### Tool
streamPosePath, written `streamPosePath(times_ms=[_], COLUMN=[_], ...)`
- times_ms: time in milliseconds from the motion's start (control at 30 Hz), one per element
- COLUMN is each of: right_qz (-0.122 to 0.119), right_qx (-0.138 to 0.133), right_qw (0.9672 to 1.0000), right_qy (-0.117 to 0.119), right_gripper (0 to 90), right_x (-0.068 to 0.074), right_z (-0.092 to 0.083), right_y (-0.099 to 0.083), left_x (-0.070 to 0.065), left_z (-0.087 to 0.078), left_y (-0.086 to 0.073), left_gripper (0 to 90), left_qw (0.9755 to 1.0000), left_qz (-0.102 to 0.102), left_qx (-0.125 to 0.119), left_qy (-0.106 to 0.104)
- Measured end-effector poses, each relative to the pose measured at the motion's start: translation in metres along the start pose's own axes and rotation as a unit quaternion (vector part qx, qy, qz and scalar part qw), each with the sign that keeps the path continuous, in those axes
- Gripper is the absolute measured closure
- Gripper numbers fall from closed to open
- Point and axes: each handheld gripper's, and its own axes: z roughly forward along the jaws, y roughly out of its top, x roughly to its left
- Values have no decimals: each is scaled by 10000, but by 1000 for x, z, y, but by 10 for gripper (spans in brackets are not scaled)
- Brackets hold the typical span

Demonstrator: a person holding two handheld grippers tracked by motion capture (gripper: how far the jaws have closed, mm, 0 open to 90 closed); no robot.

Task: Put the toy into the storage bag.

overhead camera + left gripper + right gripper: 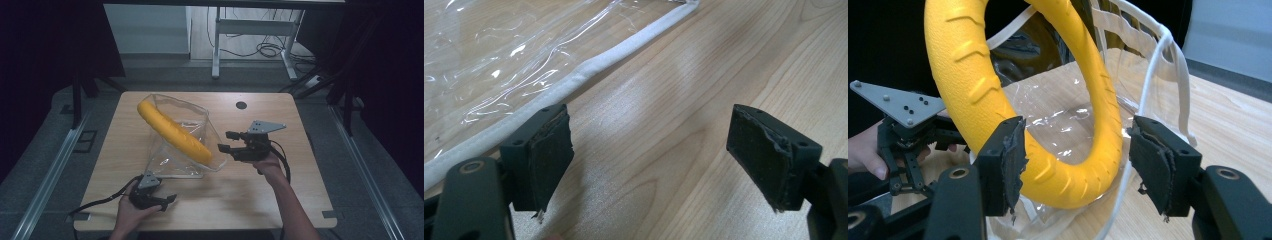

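A clear bag [186, 142] with white piping was seen on the counter [280, 190], standing partly upright with its mouth toward the far left corner. A yellow ring [172, 132] was lodged in the bag, leaning from the upper left down toward the lower right corner, its top end projecting past the bag's rim. In the right tongs' view the ring [973, 85] was recorded upright, inside the clear film, with the white handles [1168, 75] looped behind it. The right tongs [226, 141] were held level just right of the bag's lower right corner, pointed at it; the jaws were noted about half open, standing on either side of the ring's lower curve, and the pads could not be seen to press on the ring or the film. The left tongs [167, 201] were held low at the near edge of the counter, just in front of the bag's near corner. In the left tongs' view the jaws were seen wide apart with bare wood between them, nothing gripped, and the bag's piped edge [589, 67] lay just beyond the one jaw. The left tongs [903, 145] were also noted in the right tongs' view, behind the ring, held in a hand.
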Motion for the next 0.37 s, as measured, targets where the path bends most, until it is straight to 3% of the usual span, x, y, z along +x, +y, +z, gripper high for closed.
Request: streamPosePath(times_ms=[367], right_qz=[68], right_qx=[8], right_qw=[10000], right_qy=[61], right_gripper=[394], right_x=[2], right_z=[1], right_y=[-4], left_x=[0], left_z=[-1], left_y=[0], left_gripper=[182], left_qw=[10000], left_qz=[18], left_qx=[14], left_qy=[6])
